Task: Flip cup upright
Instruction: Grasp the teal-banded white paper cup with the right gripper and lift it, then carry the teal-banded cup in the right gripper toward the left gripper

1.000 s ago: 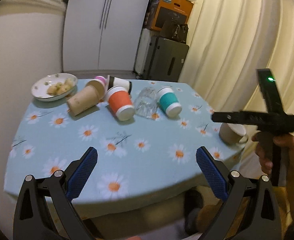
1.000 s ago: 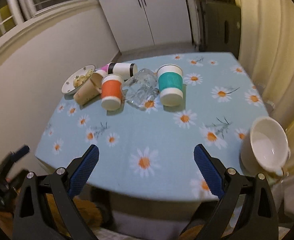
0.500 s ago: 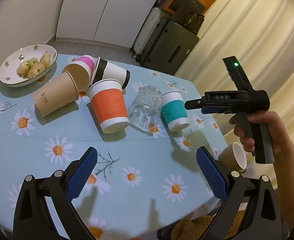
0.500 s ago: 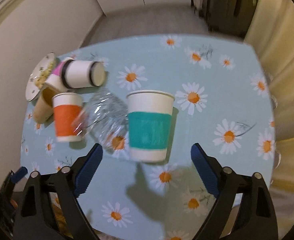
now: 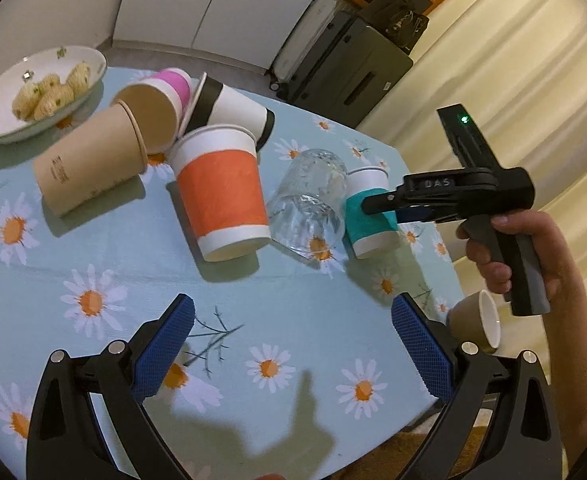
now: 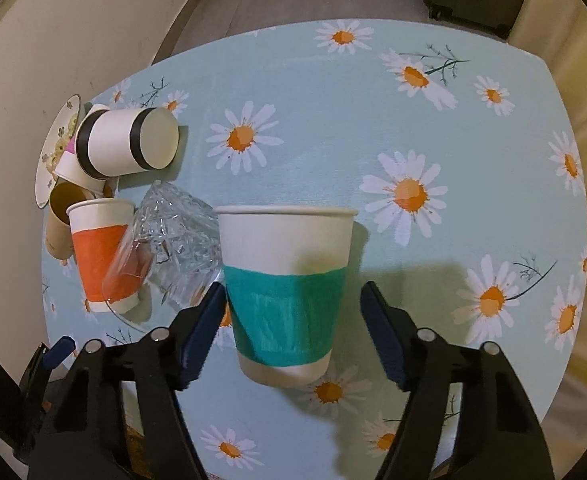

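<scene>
Daisy-print worktop (image 6: 373, 128) lies bare to the right and far side of the teal-banded cup (image 6: 285, 292), which lies tipped beside the clear glass (image 6: 173, 248). Right gripper (image 6: 293, 332) fingers are spread wide either side of it, not touching. Left gripper (image 5: 293, 344) gapes over empty cloth; only its view shows the small mug (image 5: 477, 320) at the right edge.

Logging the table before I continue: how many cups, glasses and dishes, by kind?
Paper cups: 5 — teal, orange, brown, pink, black-banded white
Clear glass: 1
Ceramic cup: 1
Bowl of snacks: 1
Total: 8
</scene>
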{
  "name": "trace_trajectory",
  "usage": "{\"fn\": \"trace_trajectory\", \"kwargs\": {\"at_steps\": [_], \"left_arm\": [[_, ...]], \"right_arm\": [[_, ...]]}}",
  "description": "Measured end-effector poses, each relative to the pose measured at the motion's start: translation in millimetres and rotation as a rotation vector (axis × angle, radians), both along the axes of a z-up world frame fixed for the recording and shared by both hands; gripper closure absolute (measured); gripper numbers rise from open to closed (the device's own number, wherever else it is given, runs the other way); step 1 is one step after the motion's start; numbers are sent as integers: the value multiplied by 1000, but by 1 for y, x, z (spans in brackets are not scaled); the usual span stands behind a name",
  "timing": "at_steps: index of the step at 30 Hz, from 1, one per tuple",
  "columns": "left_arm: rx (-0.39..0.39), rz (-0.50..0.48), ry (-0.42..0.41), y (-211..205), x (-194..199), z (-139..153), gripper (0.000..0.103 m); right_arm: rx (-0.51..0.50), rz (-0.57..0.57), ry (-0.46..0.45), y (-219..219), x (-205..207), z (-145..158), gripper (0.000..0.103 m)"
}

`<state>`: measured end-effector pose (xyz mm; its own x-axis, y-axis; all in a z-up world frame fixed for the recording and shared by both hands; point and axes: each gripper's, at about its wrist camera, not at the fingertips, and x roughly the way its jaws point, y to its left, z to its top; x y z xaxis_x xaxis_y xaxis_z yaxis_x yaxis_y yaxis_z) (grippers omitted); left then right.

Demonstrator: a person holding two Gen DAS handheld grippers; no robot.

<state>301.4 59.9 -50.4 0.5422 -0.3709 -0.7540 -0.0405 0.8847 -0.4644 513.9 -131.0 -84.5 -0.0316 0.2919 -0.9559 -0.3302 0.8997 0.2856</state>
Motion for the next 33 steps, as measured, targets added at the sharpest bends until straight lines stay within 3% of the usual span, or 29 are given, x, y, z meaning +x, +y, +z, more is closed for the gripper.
{"fn": "trace_trajectory", "kwargs": {"at_steps": [1,12,19,27,33], "left_arm": [[-12,1,4,0,0,-2,7],[-62,5,10,4,-12,-5,7],[-85,-21,-37,2,-33,13,7],[-106,11,-47,11,-76,19,7],[-117,44,-35,23,-108,17,7]], "right_arm": [[-5,5,1,1,-1,-1,41],[-12,-32,-24,-20,-18,22,41],[78,-69,-27,-35,-74,50,41],[175,-40,30,-3,-142,49,41],[172,-31,53,25,-171,30,41]]}}
